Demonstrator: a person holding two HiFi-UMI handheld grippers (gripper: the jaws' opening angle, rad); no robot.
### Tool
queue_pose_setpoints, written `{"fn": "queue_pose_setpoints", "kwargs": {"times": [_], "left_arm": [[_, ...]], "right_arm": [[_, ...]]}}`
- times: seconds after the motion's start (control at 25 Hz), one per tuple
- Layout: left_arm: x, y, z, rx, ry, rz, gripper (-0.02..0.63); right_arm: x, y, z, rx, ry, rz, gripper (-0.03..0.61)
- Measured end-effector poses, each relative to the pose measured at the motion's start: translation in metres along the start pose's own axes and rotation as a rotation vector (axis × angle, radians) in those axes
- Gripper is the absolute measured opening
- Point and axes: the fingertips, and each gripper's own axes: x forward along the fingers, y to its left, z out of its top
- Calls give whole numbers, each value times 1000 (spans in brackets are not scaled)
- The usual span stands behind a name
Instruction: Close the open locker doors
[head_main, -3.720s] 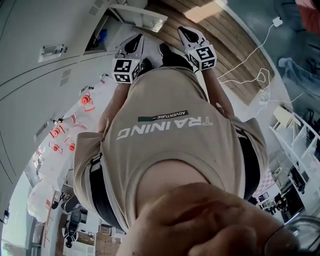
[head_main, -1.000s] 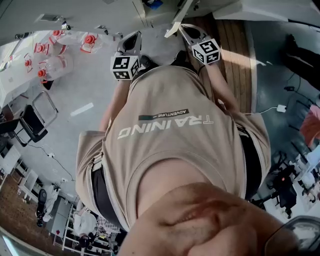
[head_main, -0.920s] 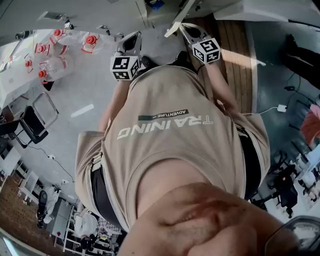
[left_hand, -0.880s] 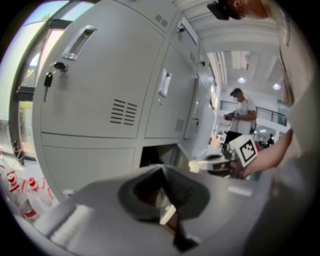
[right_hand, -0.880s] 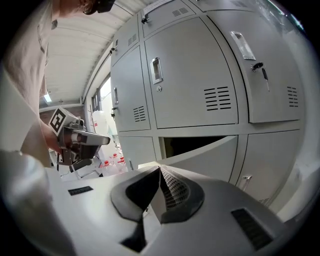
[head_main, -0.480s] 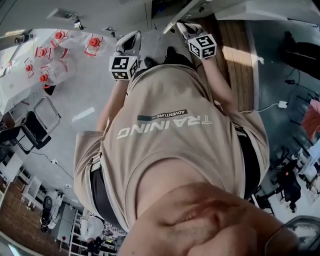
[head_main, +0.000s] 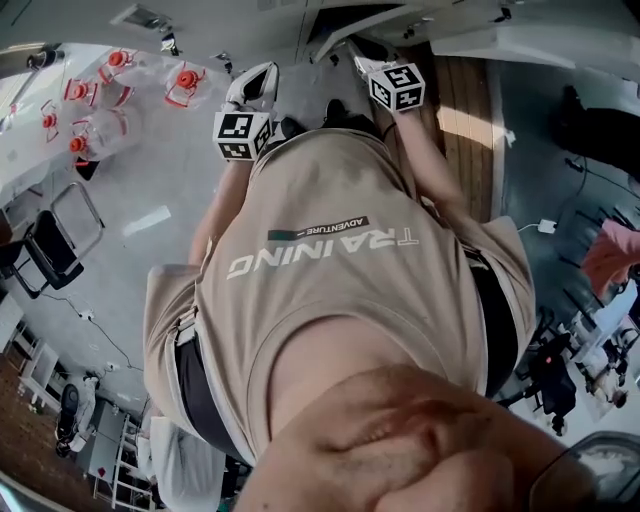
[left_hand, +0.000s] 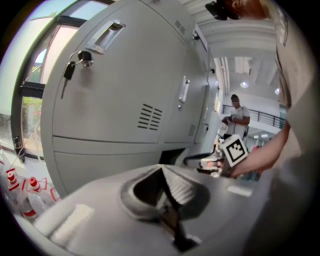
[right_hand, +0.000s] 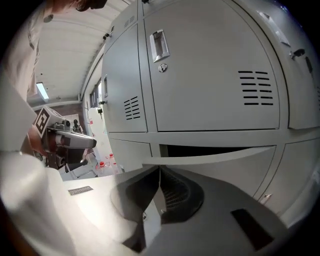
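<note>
both the left gripper (left_hand: 161, 170) and the right gripper (right_hand: 159, 170) are clenched on nothing, while the lower locker door (right_hand: 215, 161) at one o'clock of the right jaws hangs ajar below shut upper doors (right_hand: 210, 70), so it is not yet closed.

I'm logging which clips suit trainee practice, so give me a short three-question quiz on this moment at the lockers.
1. True or false: the left gripper and the right gripper both have their jaws together with nothing between them.
2. Pick one. In the right gripper view, the locker door that stands ajar is: A) in the row with the vent slots; B) in the row below that, just beyond the jaws; C) out of view.
3. Fill in: keys hang from the lock of a shut locker in the ___ gripper view.

Key: 1 true; 2 B; 3 left.
</note>
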Motion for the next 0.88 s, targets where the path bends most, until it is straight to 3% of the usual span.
{"fn": "queue_pose_setpoints", "kwargs": {"times": [0.28,0.88], "left_arm": [[6,17,8,-22,-5,27,0],[17,44,26,11,-6,65,0]], "right_arm": [[33,-9,13,6,-5,-4,18],[62,-21,25,24,-10,-3,18]]}}
